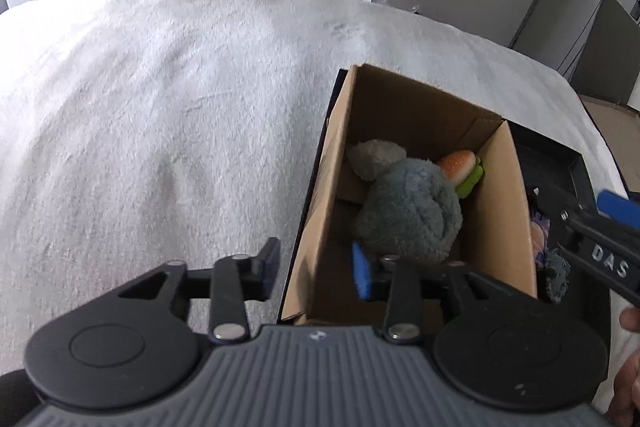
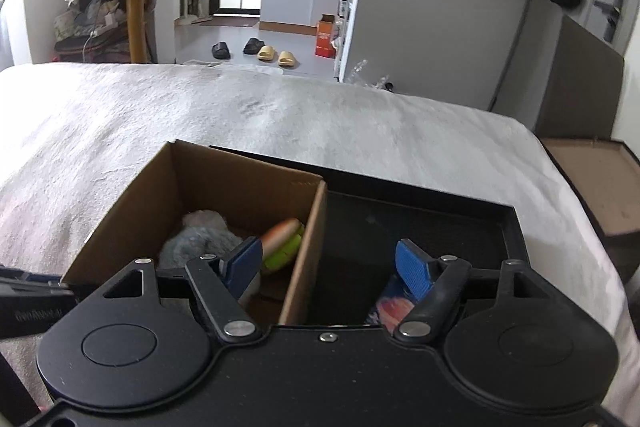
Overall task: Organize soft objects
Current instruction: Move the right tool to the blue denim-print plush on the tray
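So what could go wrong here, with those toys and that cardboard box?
The left gripper straddles the cardboard box wall with open jaws, so it might nudge or tip the box. The grey plush toy lies against the burger toy, so grabbing one could drag the other.

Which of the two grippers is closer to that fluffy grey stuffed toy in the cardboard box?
Left. The left gripper straddles the box's near-left wall, one finger right at the grey plush toy. The right gripper is open over the box's right wall and the black tray.
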Available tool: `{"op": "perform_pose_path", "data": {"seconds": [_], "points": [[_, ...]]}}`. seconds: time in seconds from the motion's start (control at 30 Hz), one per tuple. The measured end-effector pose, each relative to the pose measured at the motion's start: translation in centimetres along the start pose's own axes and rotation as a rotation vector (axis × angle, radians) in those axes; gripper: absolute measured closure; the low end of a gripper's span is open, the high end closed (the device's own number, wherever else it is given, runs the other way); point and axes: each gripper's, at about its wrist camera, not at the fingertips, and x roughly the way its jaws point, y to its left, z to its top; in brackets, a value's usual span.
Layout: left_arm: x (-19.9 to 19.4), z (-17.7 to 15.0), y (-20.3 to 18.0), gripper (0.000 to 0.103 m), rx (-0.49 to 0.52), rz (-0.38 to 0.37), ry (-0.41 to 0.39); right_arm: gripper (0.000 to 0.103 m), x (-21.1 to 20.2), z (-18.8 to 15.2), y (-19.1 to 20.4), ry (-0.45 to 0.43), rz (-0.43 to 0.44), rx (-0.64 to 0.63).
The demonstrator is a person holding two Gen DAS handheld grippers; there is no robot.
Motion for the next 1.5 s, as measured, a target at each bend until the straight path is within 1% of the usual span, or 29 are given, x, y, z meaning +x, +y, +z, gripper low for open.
{"op": "perform_pose_path", "data": {"seconds": [0.07, 0.2, 0.37, 0.5, 0.57, 0.77, 0.8, 0.83, 0.87, 0.93, 1.13, 1.23, 1.37, 1.5], "points": [[-0.2, 0.0, -0.3, 0.056, 0.011, 0.013, -0.006, 0.03, -0.3, -0.4, -0.7, -0.001, 0.002, 0.026], [-0.5, 0.0, -1.1, 0.052, 0.036, 0.05, -0.014, 0.03, -0.7, -1.3, -2.2, -0.008, 0.014, 0.078], [-1.0, 0.2, -1.7, 0.043, 0.045, 0.068, -0.037, 0.03, -0.9, -2.1, -4.1, -0.004, 0.032, 0.139], [-1.1, 0.4, -2.3, 0.039, 0.053, 0.102, -0.055, 0.03, -1.0, -2.7, -5.5, 0.001, 0.03, 0.171], [-1.3, 0.5, -2.7, 0.033, 0.066, 0.116, -0.066, 0.03, -1.1, -3.0, -6.4, -0.006, 0.035, 0.194], [-1.5, 0.8, -3.6, 0.024, 0.082, 0.167, -0.069, 0.029, -0.6, -4.6, -8.4, 0.003, 0.04, 0.258], [-1.5, 0.9, -3.8, 0.023, 0.088, 0.174, -0.071, 0.029, -0.5, -4.9, -8.8, 0.005, 0.043, 0.275], [-1.6, 0.9, -4.0, 0.022, 0.097, 0.185, -0.073, 0.026, -0.4, -5.1, -9.2, 0.004, 0.048, 0.293], [-1.5, 0.9, -4.3, 0.021, 0.107, 0.197, -0.073, 0.02, -0.4, -5.4, -9.5, 0.0, 0.053, 0.309], [-1.6, 1.1, -4.7, 0.02, 0.118, 0.213, -0.073, 0.017, -0.3, -6.0, -10.1, -0.012, 0.057, 0.337], [-1.3, 1.2, -6.1, 0.019, 0.145, 0.258, -0.07, 0.017, 0.6, -7.3, -11.3, -0.005, 0.094, 0.394], [-1.0, 1.3, -7.0, 0.019, 0.16, 0.273, -0.065, 0.017, 1.3, -8.0, -12.0, 0.0, 0.089, 0.431], [-0.6, 1.5, -8.0, 0.019, 0.175, 0.288, -0.063, 0.018, 2.7, -9.0, -13.3, 0.037, 0.086, 0.5], [-0.1, 1.7, -9.0, 0.019, 0.192, 0.302, -0.063, 0.019, 3.9, -9.6, -13.9, 0.059, 0.073, 0.519]]}}
